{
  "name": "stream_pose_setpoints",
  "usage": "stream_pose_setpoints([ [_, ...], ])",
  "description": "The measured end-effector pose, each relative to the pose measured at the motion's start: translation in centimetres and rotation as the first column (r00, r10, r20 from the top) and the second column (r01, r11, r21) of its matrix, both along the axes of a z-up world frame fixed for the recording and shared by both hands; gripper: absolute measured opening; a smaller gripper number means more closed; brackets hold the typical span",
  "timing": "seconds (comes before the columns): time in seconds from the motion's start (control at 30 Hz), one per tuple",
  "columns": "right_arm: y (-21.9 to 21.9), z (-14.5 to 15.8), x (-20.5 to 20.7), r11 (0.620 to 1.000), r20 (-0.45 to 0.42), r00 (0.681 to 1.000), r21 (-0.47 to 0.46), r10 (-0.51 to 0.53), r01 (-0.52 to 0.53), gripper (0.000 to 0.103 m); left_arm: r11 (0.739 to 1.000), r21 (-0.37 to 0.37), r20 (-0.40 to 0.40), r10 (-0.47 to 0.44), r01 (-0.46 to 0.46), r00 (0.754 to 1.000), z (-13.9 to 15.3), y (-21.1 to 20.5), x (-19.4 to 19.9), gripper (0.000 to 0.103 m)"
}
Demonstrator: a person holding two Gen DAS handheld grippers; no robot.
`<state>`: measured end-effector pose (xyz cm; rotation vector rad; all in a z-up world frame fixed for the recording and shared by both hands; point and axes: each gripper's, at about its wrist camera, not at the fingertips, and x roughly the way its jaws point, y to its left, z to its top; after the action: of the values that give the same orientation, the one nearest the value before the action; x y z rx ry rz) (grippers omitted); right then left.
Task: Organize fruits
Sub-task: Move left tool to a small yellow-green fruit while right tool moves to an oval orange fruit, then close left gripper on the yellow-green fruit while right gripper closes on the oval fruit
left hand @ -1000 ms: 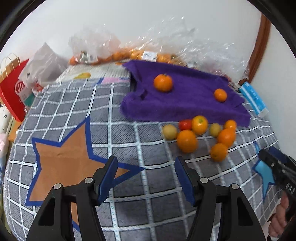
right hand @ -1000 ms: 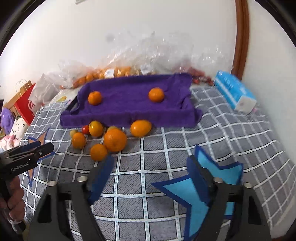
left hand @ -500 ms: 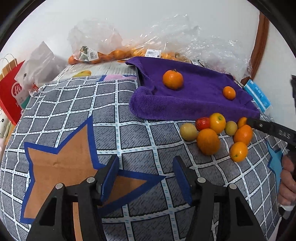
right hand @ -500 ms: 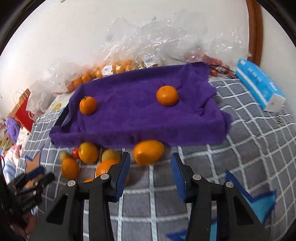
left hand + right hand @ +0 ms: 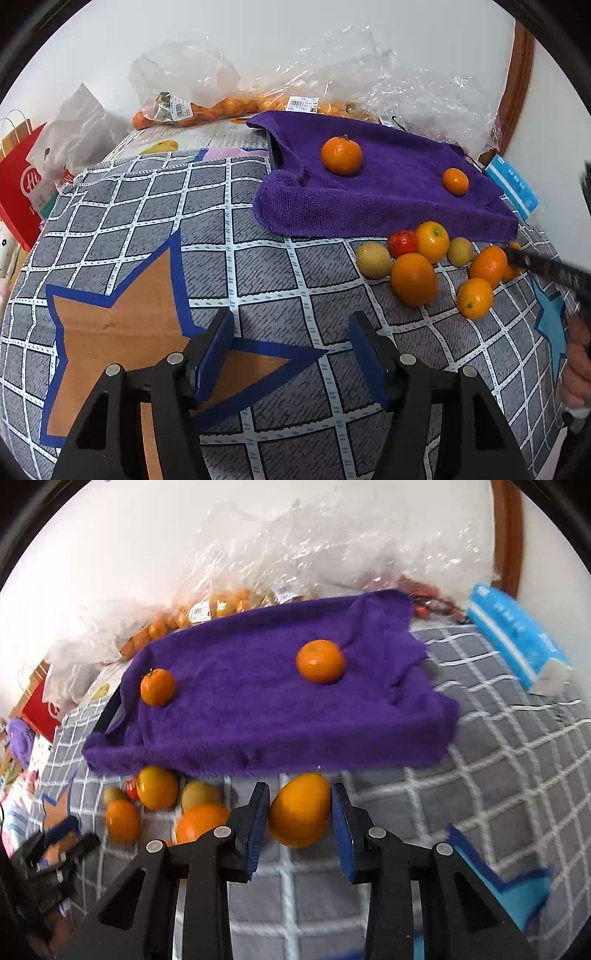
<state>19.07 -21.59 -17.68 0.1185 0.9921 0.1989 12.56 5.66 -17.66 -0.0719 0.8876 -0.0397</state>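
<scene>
A purple towel carries two oranges, one at the right and one at the left. In front of its near edge lies an oval orange between the blue pads of my right gripper. Its jaws are closing, and both pads touch the fruit's sides. To the left sits a cluster of several small fruits, seen in the left wrist view as oranges, yellow-green ones and a red tomato. My left gripper stands open with nothing in it, above the star-patterned cloth.
Clear plastic bags of oranges lie along the wall behind the towel. A blue tissue pack rests at the right, a red paper bag at the far left. A person's hand holds the right gripper's handle.
My right gripper has moved forward and down to the oval orange, and its jaws have narrowed around it. The left gripper has barely moved and stays open.
</scene>
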Motion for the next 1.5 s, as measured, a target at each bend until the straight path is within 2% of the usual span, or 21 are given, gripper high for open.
stream_pose_setpoints([
  [0.13,-0.4,-0.7,-1.8,0.999,-0.003,0.999,-0.005,0.05,-0.05,0.033,1.0,0.013,-0.001,-0.001,0.001,1.0,0.0,-0.1,0.0,0.062],
  [0.23,-0.5,-1.7,-1.9,0.999,0.006,0.999,0.002,0.04,-0.04,0.034,1.0,0.005,0.003,-0.001,0.001,1.0,0.1,0.0,-0.2,0.062],
  [0.33,-0.5,-1.8,-2.0,0.999,0.038,0.999,-0.004,0.035,-0.034,0.033,1.0,-0.005,0.006,0.009,-0.009,1.0,0.3,0.0,-0.7,0.054],
  [0.5,-0.1,-1.8,-3.1,0.996,0.059,0.996,-0.06,0.072,-0.068,0.033,0.996,-0.087,0.0,-0.035,0.034,0.999,1.1,-0.7,-1.0,0.052],
  [0.6,-0.3,-1.7,-4.1,0.995,0.065,0.995,-0.075,0.077,-0.072,0.033,0.995,-0.083,0.003,-0.048,0.048,0.999,1.5,-1.7,-0.4,0.052],
  [0.73,-0.6,-1.8,-4.9,0.993,0.075,0.993,-0.089,0.087,-0.08,0.033,0.992,-0.12,0.011,-0.046,0.047,0.999,2.0,-2.3,0.9,0.052],
  [0.77,-0.7,-1.8,-4.9,0.993,0.076,0.994,-0.083,0.084,-0.078,0.033,0.991,-0.127,0.011,-0.031,0.032,0.999,2.1,-2.2,1.5,0.051],
  [0.83,-0.9,-1.7,-4.8,0.995,0.074,0.994,-0.065,0.08,-0.075,0.033,0.99,-0.142,-0.003,-0.014,0.013,1.0,2.0,-2.1,2.3,0.036],
  [0.9,-1.1,-1.7,-4.7,0.996,0.073,0.994,-0.05,0.077,-0.073,0.033,0.984,-0.178,-0.022,-0.013,0.008,1.0,1.8,-2.0,3.2,0.032],
  [1.2,-1.8,-1.7,-4.5,0.998,0.07,0.995,0.014,0.067,-0.069,0.033,0.97,-0.244,-0.052,-0.015,0.002,0.999,0.8,-2.1,4.8,0.032],
  [1.3,-1.9,-1.7,-4.5,0.997,0.069,0.996,0.033,0.064,-0.066,0.033,0.959,-0.283,-0.049,-0.03,0.015,0.998,0.8,-2.1,4.9,0.022],
  [1.5,-1.9,-1.7,-4.6,0.997,0.07,0.995,0.026,0.064,-0.066,0.033,0.966,-0.258,-0.042,-0.027,0.015,0.999,1.4,-1.8,3.8,0.021],
])
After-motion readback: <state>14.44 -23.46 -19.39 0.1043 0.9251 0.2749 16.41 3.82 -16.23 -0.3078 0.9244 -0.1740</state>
